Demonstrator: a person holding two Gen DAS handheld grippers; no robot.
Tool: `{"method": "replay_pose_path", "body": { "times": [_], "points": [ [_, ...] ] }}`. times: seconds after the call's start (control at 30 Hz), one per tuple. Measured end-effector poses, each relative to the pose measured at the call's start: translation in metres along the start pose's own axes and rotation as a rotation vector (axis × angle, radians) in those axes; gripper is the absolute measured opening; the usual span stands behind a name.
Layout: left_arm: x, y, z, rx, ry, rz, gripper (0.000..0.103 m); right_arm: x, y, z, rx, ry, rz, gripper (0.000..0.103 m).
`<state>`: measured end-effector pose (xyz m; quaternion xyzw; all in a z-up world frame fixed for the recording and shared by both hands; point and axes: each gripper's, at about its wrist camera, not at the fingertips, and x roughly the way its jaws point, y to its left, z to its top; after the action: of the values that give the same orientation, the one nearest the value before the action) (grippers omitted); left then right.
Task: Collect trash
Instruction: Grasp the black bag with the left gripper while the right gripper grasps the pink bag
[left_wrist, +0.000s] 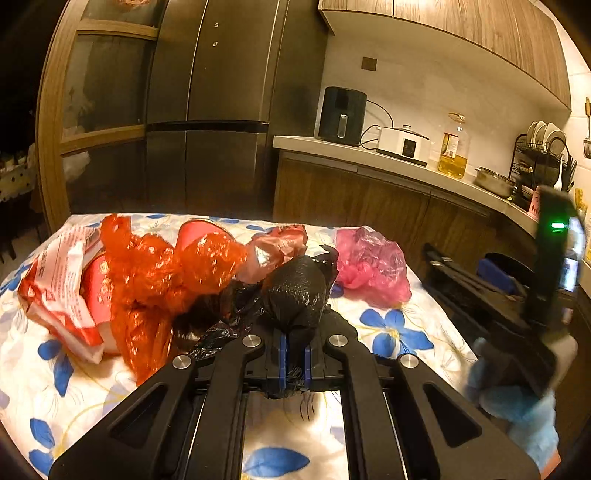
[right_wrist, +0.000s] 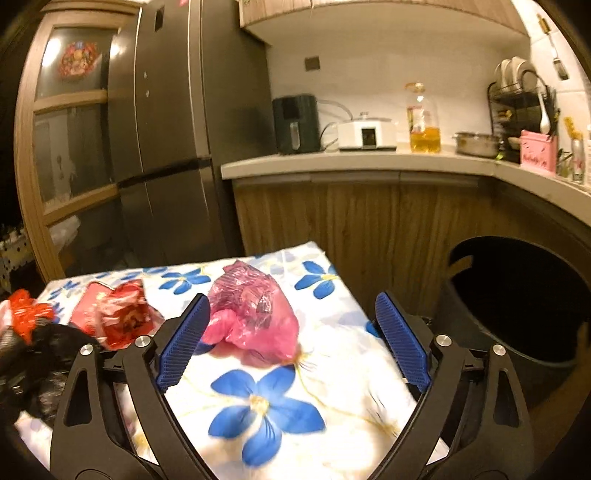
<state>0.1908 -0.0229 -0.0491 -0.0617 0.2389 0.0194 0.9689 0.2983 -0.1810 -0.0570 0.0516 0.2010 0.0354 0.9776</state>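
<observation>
My left gripper (left_wrist: 294, 360) is shut on a crumpled black plastic bag (left_wrist: 295, 291), which bulges up past its blue pads. An orange plastic bag (left_wrist: 162, 273) and a red-and-white wrapper (left_wrist: 62, 280) lie to its left on the flowered cloth. A pink plastic bag (right_wrist: 251, 314) lies between the wide-apart blue pads (right_wrist: 184, 339) of my right gripper (right_wrist: 291, 339), which stands open and does not touch it. In the left wrist view the pink bag (left_wrist: 373, 269) is at the right, with the right gripper's body (left_wrist: 517, 295) beside it.
The table with the blue-flower cloth (right_wrist: 266, 406) ends at its right edge beside a black round bin (right_wrist: 524, 306). A red foil packet (right_wrist: 118, 317) lies left of the pink bag. Behind stand a fridge (right_wrist: 173, 129) and a counter (right_wrist: 369, 158) with appliances, an oil bottle and a dish rack.
</observation>
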Motion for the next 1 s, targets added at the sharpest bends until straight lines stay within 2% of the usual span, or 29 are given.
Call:
{"method": "replay_pose_path", "body": {
  "times": [0.3,0.4,0.5,0.67,0.77,1.0],
  "points": [
    [0.01,0.002,0.009,-0.003,-0.011,0.008,0.006,0.058,0.002,-0.001,0.044,0.106,0.01,0.073],
    [0.011,0.001,0.009,-0.005,-0.008,0.005,0.006,0.071,0.004,-0.004,0.04,0.146,0.021,0.063],
    [0.01,0.001,0.008,-0.003,-0.007,0.004,0.006,0.08,0.007,-0.007,0.028,0.185,0.029,0.048],
    [0.01,0.0,0.009,-0.002,-0.005,0.005,0.006,0.081,0.008,-0.009,0.023,0.208,0.045,0.012],
    [0.008,0.0,0.008,0.006,-0.007,0.011,0.006,0.075,0.01,-0.01,0.012,0.206,0.056,0.002],
    [0.003,-0.008,0.008,0.011,-0.004,0.018,0.006,0.032,0.005,-0.006,0.012,0.138,0.079,0.001]
  ]
}}
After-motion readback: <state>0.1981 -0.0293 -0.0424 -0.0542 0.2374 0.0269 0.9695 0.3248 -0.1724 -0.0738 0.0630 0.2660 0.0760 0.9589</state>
